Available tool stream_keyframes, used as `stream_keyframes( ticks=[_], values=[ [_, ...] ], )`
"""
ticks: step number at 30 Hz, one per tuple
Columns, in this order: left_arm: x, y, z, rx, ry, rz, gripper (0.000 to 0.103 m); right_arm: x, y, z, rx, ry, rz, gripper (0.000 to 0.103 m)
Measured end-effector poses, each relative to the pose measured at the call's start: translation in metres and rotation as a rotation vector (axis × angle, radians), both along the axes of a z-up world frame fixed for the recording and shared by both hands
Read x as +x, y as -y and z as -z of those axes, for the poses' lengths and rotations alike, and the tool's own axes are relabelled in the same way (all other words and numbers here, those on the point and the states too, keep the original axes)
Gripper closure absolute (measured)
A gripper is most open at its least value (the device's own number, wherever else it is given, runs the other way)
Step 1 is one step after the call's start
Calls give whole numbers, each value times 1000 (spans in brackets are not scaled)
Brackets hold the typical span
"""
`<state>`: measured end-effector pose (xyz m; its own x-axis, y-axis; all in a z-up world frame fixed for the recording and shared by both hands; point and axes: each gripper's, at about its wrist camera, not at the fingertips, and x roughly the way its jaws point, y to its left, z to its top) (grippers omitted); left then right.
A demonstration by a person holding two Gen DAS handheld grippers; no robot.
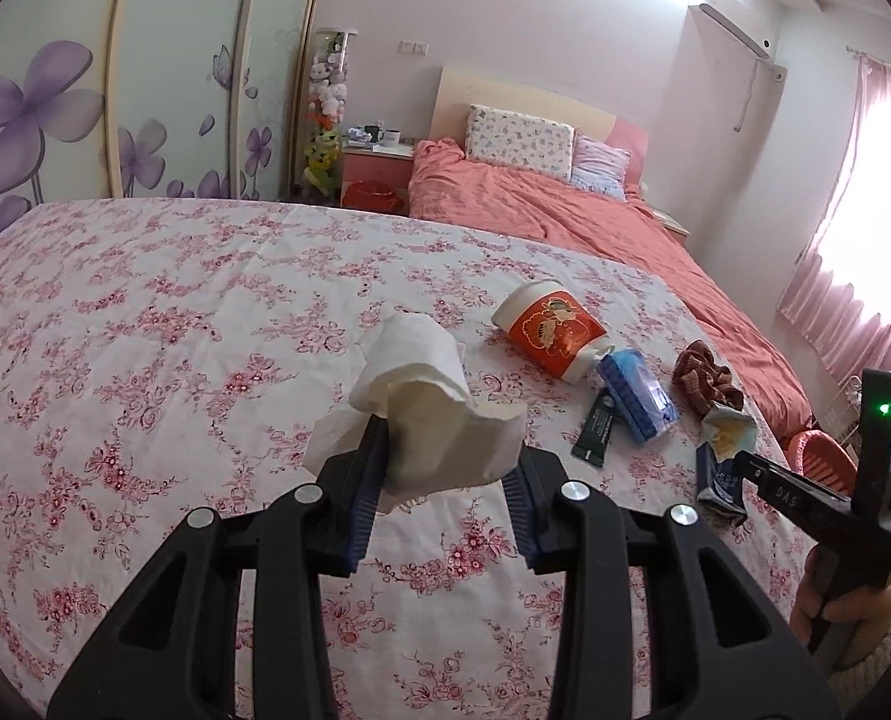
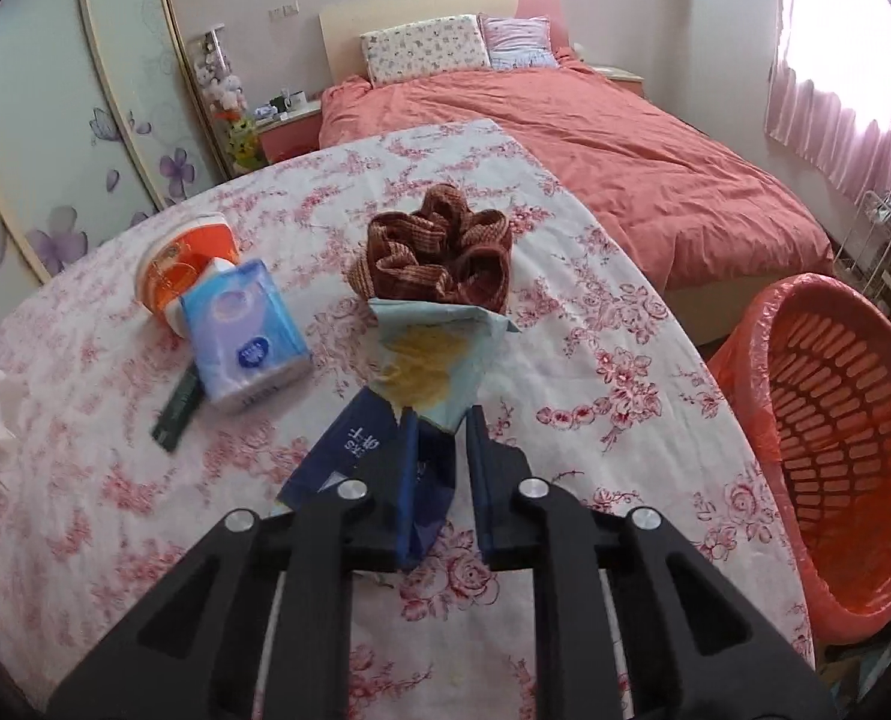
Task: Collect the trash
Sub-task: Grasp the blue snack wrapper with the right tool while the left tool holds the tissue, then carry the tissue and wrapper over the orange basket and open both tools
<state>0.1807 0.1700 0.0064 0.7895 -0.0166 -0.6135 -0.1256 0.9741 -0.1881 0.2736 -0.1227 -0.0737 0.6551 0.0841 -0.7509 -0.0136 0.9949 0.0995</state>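
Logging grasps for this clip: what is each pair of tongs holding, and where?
The left tongs are open; a crumpled tissue hangs against one finger. The right tongs straddle a torn blue snack wrapper near its lower end, apparently gripping it.

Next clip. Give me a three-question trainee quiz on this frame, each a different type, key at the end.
1. True or false: the left hand-held gripper has a crumpled white tissue between its fingers.
2. Multiple choice: the right hand-held gripper is at which item? A) orange paper cup B) torn blue wrapper C) brown scrunchie
3. Fill in: on the flowered tablecloth, the blue tissue pack lies against the ____.

Key:
1. True; the tissue sits against the left finger and the jaws stand wide.
2. B; the wrapper lies between nearly shut jaws, and contact on the right side cannot be told.
3. Orange paper cup.
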Motion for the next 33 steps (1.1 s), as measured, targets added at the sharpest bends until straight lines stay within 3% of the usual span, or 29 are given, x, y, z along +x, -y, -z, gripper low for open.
stream_keyframes(
  ticks=[13, 22, 33],
  values=[
    [1, 35, -4, -5, 5, 81, 66, -56, 59, -55, 49, 173, 67, 93],
    [0, 79, -11, -17, 17, 181, 66, -101, 103, -90, -17, 309, 158, 92],
    [6, 161, -18, -49, 25, 353, 66, -138, 161, -105, -86, 415, 294, 92]
  ],
)
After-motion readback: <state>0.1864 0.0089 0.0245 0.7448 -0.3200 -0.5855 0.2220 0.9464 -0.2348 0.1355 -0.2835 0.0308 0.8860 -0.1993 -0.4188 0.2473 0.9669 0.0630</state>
